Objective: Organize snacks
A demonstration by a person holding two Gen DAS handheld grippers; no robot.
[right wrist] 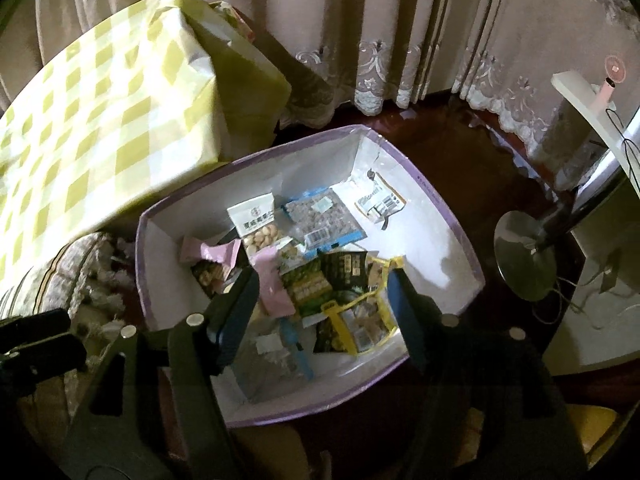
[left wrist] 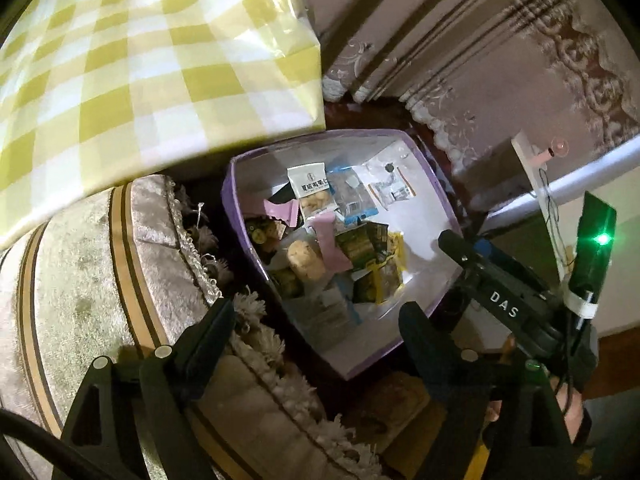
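Note:
A white box with a purple rim (left wrist: 420,160) (right wrist: 452,216) stands on the dark floor and holds several snack packets: a white nut packet (left wrist: 310,192) (right wrist: 258,226), a blue-edged clear bag (left wrist: 354,196) (right wrist: 324,216), pink wrappers (left wrist: 332,246) (right wrist: 272,280), dark green packets (left wrist: 360,244) (right wrist: 316,284) and a yellow-trimmed bag (right wrist: 364,312). My left gripper (left wrist: 316,320) is open and empty, above the box's near corner. My right gripper (right wrist: 320,292) is open and empty, directly over the snacks; it also shows in the left wrist view (left wrist: 480,264).
A table with a yellow-checked cloth (left wrist: 140,52) (right wrist: 100,120) stands left of the box. A fringed velvet cushion (left wrist: 100,260) (right wrist: 76,276) lies beside it. Curtains (right wrist: 360,20) hang behind. A metal stand base (right wrist: 524,256) and white furniture (right wrist: 592,312) are at the right.

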